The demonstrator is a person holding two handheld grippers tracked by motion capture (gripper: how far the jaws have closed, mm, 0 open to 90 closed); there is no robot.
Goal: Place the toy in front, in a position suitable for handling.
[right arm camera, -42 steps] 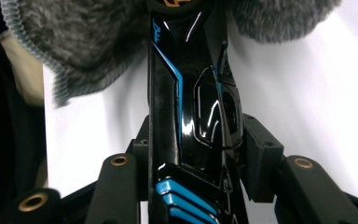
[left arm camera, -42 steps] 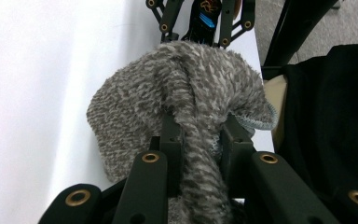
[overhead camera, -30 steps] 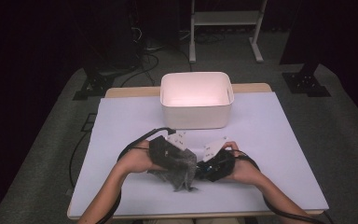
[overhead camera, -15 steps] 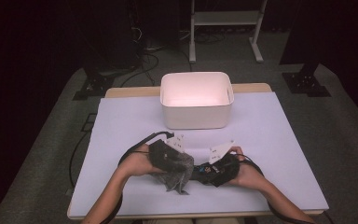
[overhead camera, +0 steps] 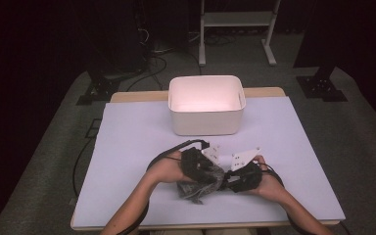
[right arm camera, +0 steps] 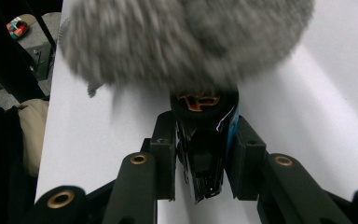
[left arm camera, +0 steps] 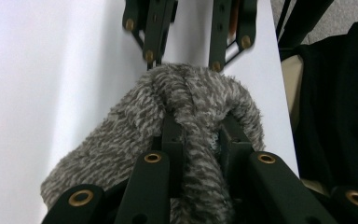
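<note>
A grey fuzzy cloth (overhead camera: 195,189) hangs between both hands near the table's front edge. My left gripper (overhead camera: 209,174) is shut on it; in the left gripper view the pile (left arm camera: 186,105) bulges over both jaws of the left gripper (left arm camera: 200,135). My right gripper (overhead camera: 229,181) faces it from the right, and its jaws (left arm camera: 186,32) show just beyond the cloth. The right gripper (right arm camera: 204,144) holds a glossy black packet with an orange mark (right arm camera: 204,105). Its jaws have just been closing on the packet. The packet's tip touches the blurred grey cloth (right arm camera: 182,37).
A white bin (overhead camera: 206,125) stands at the back middle of the table on a pale sheet (overhead camera: 127,137). The table's front edge lies just under the forearms. Dark floor, cables and a stand lie beyond the table.
The left hand has carried the cloth to the right and nearer the front edge. The two grippers now stand closer together, with the cloth bunched between them.
</note>
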